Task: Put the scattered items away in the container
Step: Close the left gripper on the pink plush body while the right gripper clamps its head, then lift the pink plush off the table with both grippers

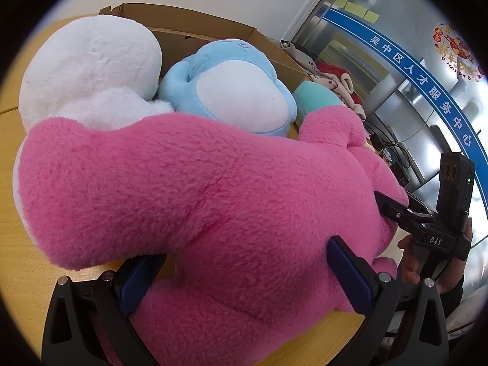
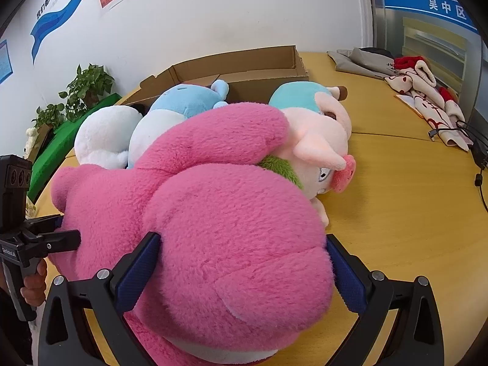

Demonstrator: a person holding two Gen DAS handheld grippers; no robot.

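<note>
- Left gripper (image 1: 244, 271) has its blue pads squeezing the big pink plush (image 1: 189, 189) from both sides.
- Right gripper (image 2: 244, 271) is clamped on the same toy's other end.
- The plush lies on the yellow table (image 2: 396, 207), leaning on the other toys.
- Cardboard box (image 2: 259, 64) sits at 12 o'clock, with the blue plush (image 2: 183, 103) and white plush (image 2: 103, 137) in front of it.

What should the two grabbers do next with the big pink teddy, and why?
Probably lift the pink plush together and carry it toward the cardboard box: the left gripper and right gripper each clasp it, and it sits outside the box.
</note>
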